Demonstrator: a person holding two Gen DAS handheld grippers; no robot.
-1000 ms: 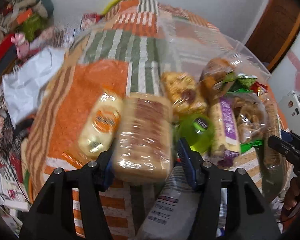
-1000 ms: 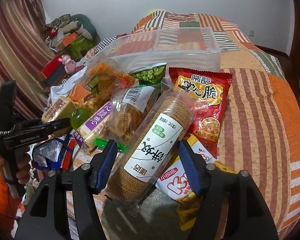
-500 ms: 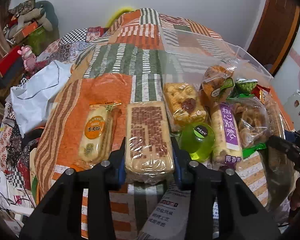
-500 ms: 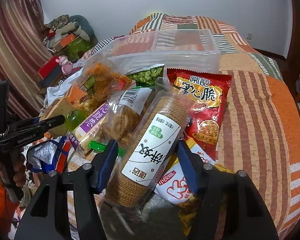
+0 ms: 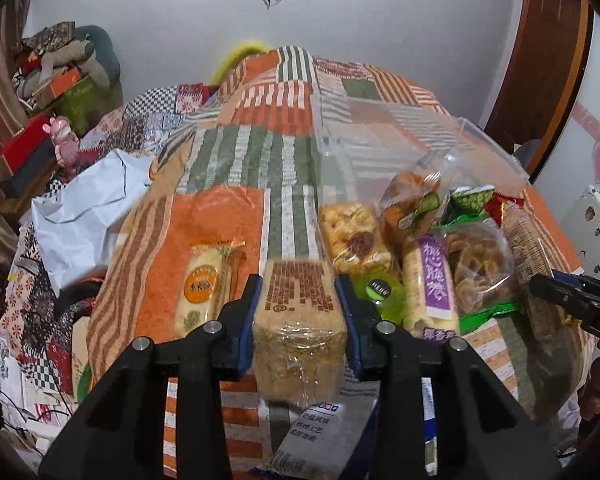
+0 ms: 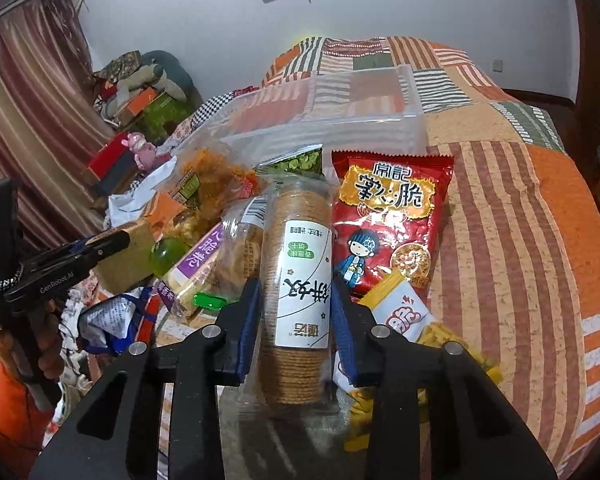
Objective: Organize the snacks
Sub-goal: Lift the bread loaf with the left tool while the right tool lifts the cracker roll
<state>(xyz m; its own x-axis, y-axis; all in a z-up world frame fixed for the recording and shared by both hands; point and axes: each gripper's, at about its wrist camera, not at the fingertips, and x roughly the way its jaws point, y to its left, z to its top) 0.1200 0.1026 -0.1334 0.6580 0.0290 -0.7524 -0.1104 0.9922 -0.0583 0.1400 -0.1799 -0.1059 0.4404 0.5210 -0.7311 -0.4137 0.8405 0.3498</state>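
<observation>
Both sets of jaws have just closed since the earlier frames, and the cracker sleeve [image 6: 296, 300] has swung upright. Beyond both lies the patchwork bed [image 6: 520, 240]. The left hand-held gripper [image 5: 298, 312] is clamped on the wrapped cake block [image 5: 300, 320]; the right hand-held gripper [image 6: 294, 320] pinches the sleeve, a red snack bag [image 6: 388, 224] just right.

Clear-wrapped rectangular block of pale puffed-grain cake [image 5: 299, 320], clamped, raised off patchwork bedspread. Clear-wrapped cylindrical stack of round brown crackers [image 6: 296, 280], white label, clamped lengthwise among snack packets.
</observation>
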